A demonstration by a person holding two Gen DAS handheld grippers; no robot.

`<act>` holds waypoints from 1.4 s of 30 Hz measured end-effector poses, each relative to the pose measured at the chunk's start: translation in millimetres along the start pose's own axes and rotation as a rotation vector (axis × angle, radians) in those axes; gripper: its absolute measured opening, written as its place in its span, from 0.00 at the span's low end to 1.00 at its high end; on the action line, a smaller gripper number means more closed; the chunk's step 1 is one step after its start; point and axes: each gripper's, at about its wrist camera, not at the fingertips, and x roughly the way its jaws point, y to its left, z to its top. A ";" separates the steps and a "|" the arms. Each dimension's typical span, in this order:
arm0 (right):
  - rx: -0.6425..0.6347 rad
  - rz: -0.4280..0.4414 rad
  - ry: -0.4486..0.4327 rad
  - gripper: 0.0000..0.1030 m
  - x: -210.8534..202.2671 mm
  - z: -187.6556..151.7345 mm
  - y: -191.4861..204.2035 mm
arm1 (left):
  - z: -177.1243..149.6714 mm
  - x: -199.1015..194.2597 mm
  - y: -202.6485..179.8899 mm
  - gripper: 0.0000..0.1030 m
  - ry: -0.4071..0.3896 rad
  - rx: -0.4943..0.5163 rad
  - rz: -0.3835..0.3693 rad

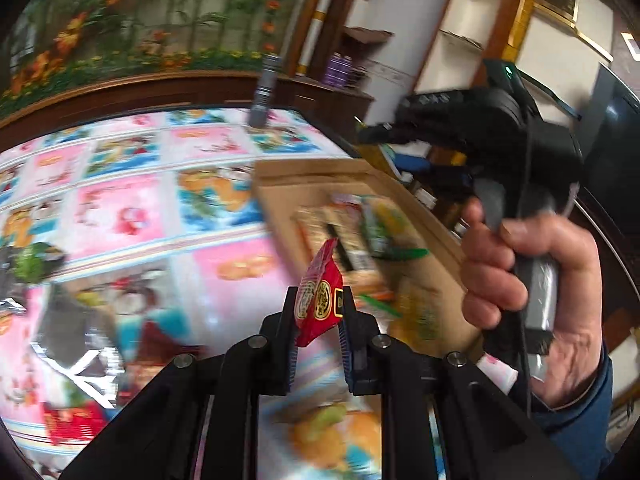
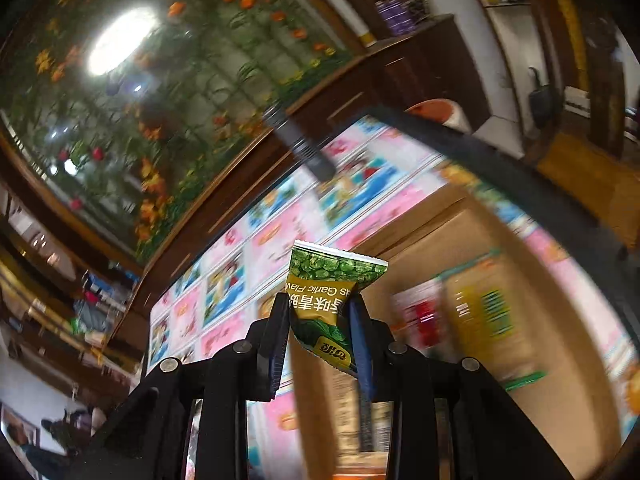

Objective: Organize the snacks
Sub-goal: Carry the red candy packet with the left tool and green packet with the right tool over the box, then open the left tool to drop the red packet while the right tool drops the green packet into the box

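- Left gripper is pinching a small red foil snack packet above the cardboard box at the patterned tabletop's far right corner.
- Right gripper is clamping a green foil pea-snack packet; either thin, edge-held packet is risking slipping outside the box.

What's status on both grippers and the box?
Left gripper shut on red packet. Right gripper shut on green pea packet. Cardboard box ahead, part-filled. Nothing blocking.

Left gripper and right gripper both pinched closed, apparently angled downward.
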 end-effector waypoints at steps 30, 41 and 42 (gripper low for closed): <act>0.068 -0.173 0.153 0.32 29.5 2.8 -46.1 | -16.9 47.0 -39.6 0.17 0.093 0.112 -0.072; 0.034 -0.157 0.043 0.32 6.4 8.3 -33.0 | -11.6 28.3 -38.8 0.37 0.030 0.102 -0.087; 0.010 -0.145 0.023 0.32 2.5 8.5 -27.6 | -10.5 25.1 -36.7 0.38 0.019 0.094 -0.078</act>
